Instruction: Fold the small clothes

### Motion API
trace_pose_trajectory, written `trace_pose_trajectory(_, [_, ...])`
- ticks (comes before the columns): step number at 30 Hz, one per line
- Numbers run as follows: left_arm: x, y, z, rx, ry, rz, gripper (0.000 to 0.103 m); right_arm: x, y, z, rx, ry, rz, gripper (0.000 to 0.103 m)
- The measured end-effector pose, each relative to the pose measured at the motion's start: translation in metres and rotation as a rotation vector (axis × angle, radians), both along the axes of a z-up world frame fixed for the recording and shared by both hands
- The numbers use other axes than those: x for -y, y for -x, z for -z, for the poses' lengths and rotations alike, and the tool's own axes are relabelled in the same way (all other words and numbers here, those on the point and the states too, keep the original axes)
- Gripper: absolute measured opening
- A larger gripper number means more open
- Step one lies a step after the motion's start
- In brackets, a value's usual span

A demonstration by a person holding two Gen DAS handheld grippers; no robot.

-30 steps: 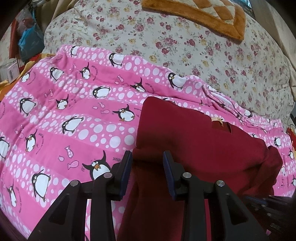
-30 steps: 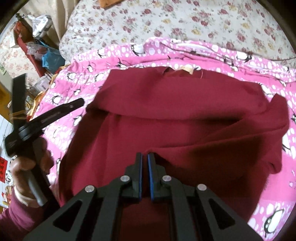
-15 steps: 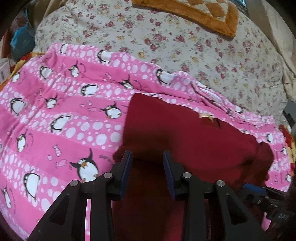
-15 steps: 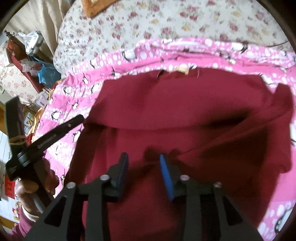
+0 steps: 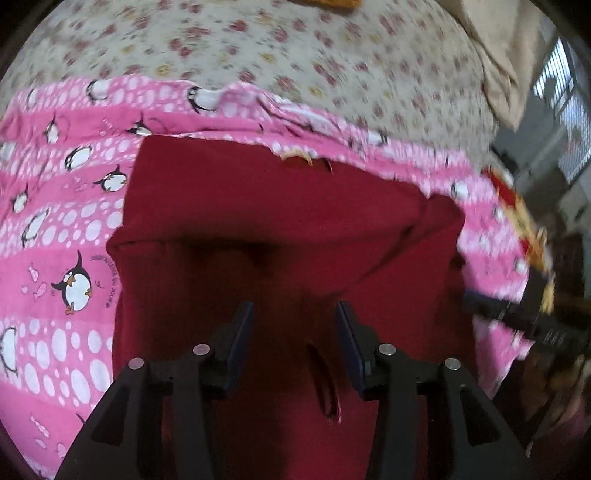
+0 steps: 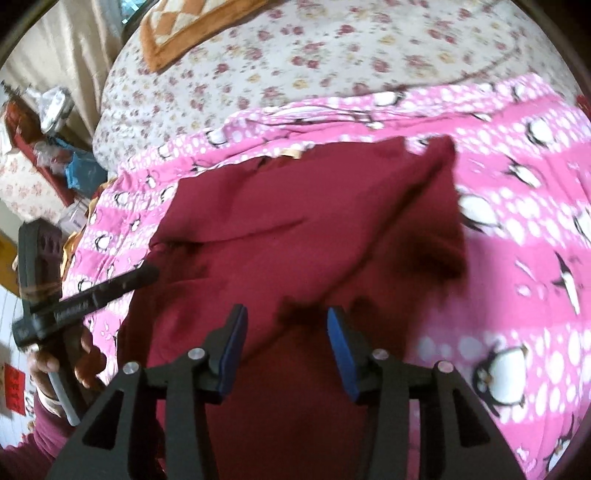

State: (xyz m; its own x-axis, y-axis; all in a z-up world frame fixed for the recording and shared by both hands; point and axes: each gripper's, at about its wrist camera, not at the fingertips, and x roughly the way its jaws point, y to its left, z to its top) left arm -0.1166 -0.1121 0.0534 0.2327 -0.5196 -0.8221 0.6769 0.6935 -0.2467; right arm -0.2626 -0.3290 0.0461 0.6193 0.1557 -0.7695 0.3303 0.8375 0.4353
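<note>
A dark red garment (image 5: 280,206) lies on a pink penguin blanket (image 5: 66,229), its upper part folded down over the rest. A tan neck label (image 5: 295,157) shows at the far edge. My left gripper (image 5: 294,314) hovers over the garment's near half; its jaws are opening and the pads pinch no cloth. My right gripper (image 6: 287,317) hangs over a sleeve fold of the garment (image 6: 295,229), jaws also opening with only cloth lying below. A hand (image 6: 70,358) holds the left tool, whose black finger (image 6: 110,288) reaches over the garment's left edge.
A floral bedcover (image 6: 332,48) spreads beyond the blanket, with an orange quilted mat (image 6: 177,33) at the far side. Bags and boxes (image 6: 55,122) crowd the floor to the left. The right tool (image 5: 535,325) appears blurred at the right edge of the left wrist view.
My right gripper went from shut to open, letting go of the red cloth, and drifted right. The left jaws widened and the left view swung right over the garment.
</note>
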Motion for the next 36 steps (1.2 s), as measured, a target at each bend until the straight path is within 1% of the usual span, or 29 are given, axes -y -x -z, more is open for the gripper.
trace_pose_trajectory(2, [0.007, 0.009, 0.007, 0.011, -0.040, 0.024, 0.025, 0.004, 0.004, 0.001, 0.000, -0.010, 0.013, 0.048])
trace_pose_trajectory(6, [0.020, 0.017, 0.024, -0.005, -0.082, 0.048, 0.025, 0.011, 0.012, 0.001, 0.017, -0.022, 0.030, 0.048])
trace_pose_trajectory(7, [0.024, 0.019, 0.025, 0.007, -0.083, 0.052, 0.022, 0.012, 0.014, 0.000, 0.021, -0.023, 0.035, 0.048])
trace_pose_trajectory(8, [0.024, 0.021, 0.023, 0.013, -0.074, 0.056, 0.016, 0.013, 0.016, -0.001, 0.027, -0.022, 0.039, 0.048])
trace_pose_trajectory(9, [0.026, 0.022, 0.022, 0.009, -0.058, 0.063, 0.005, 0.015, 0.018, -0.002, 0.033, -0.021, 0.045, 0.048])
trace_pose_trajectory(10, [0.028, 0.024, 0.020, -0.007, -0.040, 0.073, 0.000, 0.019, 0.022, -0.003, 0.041, -0.023, 0.057, 0.048])
trace_pose_trajectory(11, [0.032, 0.026, 0.016, -0.027, -0.010, 0.085, 0.000, 0.023, 0.026, -0.003, 0.045, -0.026, 0.067, 0.048])
trace_pose_trajectory(13, [0.037, 0.030, 0.008, -0.033, 0.022, 0.094, 0.000, 0.032, 0.032, -0.003, 0.053, -0.037, 0.092, 0.048])
trace_pose_trajectory(15, [0.047, 0.034, -0.008, -0.013, 0.046, 0.107, 0.000, 0.039, 0.036, -0.002, 0.049, -0.045, 0.113, 0.048])
trace_pose_trajectory(18, [0.055, 0.036, -0.037, 0.046, 0.081, 0.103, 0.000, 0.048, 0.043, -0.003, 0.052, -0.039, 0.133, 0.048])
trace_pose_trajectory(21, [0.059, 0.027, -0.061, 0.030, 0.130, 0.084, 0.000, 0.055, 0.049, -0.005, 0.067, -0.058, 0.150, 0.048])
trace_pose_trajectory(22, [0.062, 0.025, -0.071, 0.033, 0.142, 0.080, 0.000, 0.056, 0.050, -0.005, 0.071, -0.058, 0.149, 0.050])
trace_pose_trajectory(23, [0.066, 0.022, -0.086, 0.045, 0.159, 0.084, 0.000, 0.057, 0.051, -0.006, 0.072, -0.054, 0.154, 0.051])
trace_pose_trajectory(25, [0.075, 0.021, -0.110, 0.059, 0.188, 0.095, 0.000, 0.061, 0.052, -0.005, 0.075, -0.058, 0.165, 0.052])
trace_pose_trajectory(26, [0.082, 0.019, -0.129, 0.058, 0.217, 0.108, 0.000, 0.063, 0.053, -0.004, 0.077, -0.068, 0.170, 0.052])
trace_pose_trajectory(28, [0.090, 0.019, -0.156, 0.061, 0.256, 0.131, 0.000, 0.063, 0.052, -0.002, 0.073, -0.077, 0.173, 0.052])
trace_pose_trajectory(30, [0.102, 0.020, -0.191, 0.086, 0.295, 0.157, 0.000, 0.063, 0.052, 0.000, 0.069, -0.069, 0.174, 0.052])
trace_pose_trajectory(32, [0.113, 0.015, -0.219, 0.081, 0.325, 0.165, 0.000, 0.064, 0.051, 0.002, 0.064, -0.067, 0.179, 0.052])
trace_pose_trajectory(34, [0.116, 0.005, -0.235, 0.077, 0.338, 0.140, 0.000, 0.065, 0.048, 0.003, 0.057, -0.067, 0.176, 0.052])
trace_pose_trajectory(36, [0.114, -0.009, -0.240, 0.108, 0.323, 0.090, 0.000, 0.065, 0.045, 0.004, 0.052, -0.062, 0.174, 0.052])
